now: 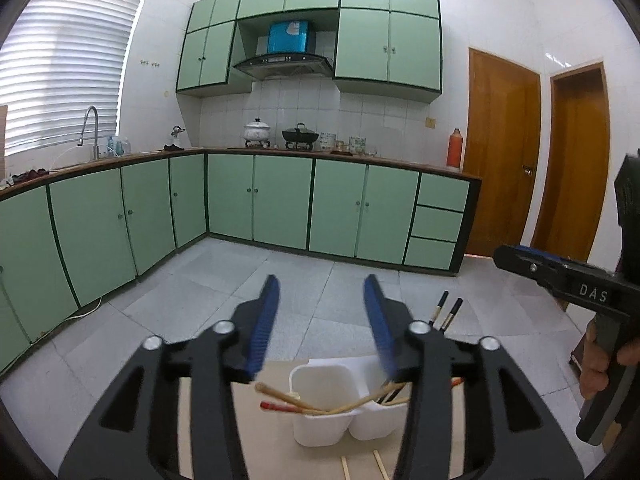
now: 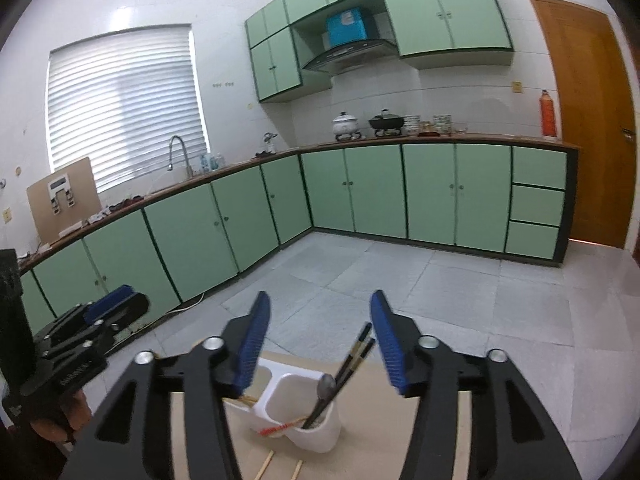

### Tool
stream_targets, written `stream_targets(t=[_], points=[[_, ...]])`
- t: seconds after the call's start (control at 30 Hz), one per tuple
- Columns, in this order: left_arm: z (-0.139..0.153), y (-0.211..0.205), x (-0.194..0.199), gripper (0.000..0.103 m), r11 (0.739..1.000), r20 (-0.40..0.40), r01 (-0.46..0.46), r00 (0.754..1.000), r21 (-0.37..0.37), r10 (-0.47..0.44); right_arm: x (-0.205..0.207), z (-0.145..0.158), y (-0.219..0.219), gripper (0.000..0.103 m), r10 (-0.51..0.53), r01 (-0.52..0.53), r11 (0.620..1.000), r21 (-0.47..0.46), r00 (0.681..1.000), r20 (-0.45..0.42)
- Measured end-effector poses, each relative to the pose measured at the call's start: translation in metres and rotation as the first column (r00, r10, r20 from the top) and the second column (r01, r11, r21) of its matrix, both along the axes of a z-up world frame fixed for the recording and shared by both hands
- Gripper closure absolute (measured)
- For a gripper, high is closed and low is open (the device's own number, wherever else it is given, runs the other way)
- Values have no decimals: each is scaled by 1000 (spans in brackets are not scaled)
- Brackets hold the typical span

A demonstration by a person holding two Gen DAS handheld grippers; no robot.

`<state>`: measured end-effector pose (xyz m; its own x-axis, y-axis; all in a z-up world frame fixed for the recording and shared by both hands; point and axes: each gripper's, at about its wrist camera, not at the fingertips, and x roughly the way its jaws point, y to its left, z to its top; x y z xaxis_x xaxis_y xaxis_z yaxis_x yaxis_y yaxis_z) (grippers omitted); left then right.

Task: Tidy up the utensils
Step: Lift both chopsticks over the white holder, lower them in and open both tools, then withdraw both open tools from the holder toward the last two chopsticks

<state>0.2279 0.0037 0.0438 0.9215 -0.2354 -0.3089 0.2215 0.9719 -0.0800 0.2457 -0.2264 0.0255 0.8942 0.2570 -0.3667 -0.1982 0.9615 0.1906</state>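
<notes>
A white two-compartment utensil holder (image 1: 320, 428) (image 2: 320, 436) stands on a light wooden table (image 1: 264, 440). In the left wrist view, wooden chopsticks (image 1: 280, 394) and a red-tipped one (image 1: 280, 407) lean out of its left compartment. Black chopsticks (image 1: 444, 308) (image 2: 356, 348) and a metal spoon (image 2: 326, 386) stand in the other. My left gripper (image 1: 322, 280) hangs open above and just short of the holder, with nothing between its fingers. My right gripper (image 2: 320, 296) is open over the holder too, also with nothing between its fingers, and shows from the side (image 1: 506, 254) in the left wrist view.
Loose wooden chopsticks (image 1: 380, 464) (image 2: 266, 464) lie on the table in front of the holder. Beyond the table are a grey tiled floor (image 1: 280, 272), green base cabinets (image 1: 280, 200), a counter with pots (image 1: 258, 130), a sink tap (image 1: 90, 128) and wooden doors (image 1: 500, 152).
</notes>
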Motion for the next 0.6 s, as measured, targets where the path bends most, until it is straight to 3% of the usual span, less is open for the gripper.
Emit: stream_targets(t=[0.17,0.3,0.6], points=[[-2,5,-30,36,1000,14,-13,1000,-9,13,-35,-13,-6,21,-48,48,999,6,999,-2],[-13,7,-60,24,1000,7,-21,1000,-2,21,-64,-31,-5,9,-74,73,997,-3,997,-25],[-63,21,-111,22,999,-109,-37,993,-11,36,-122,-79,11,6,-104,102,994,-31,991,-89]])
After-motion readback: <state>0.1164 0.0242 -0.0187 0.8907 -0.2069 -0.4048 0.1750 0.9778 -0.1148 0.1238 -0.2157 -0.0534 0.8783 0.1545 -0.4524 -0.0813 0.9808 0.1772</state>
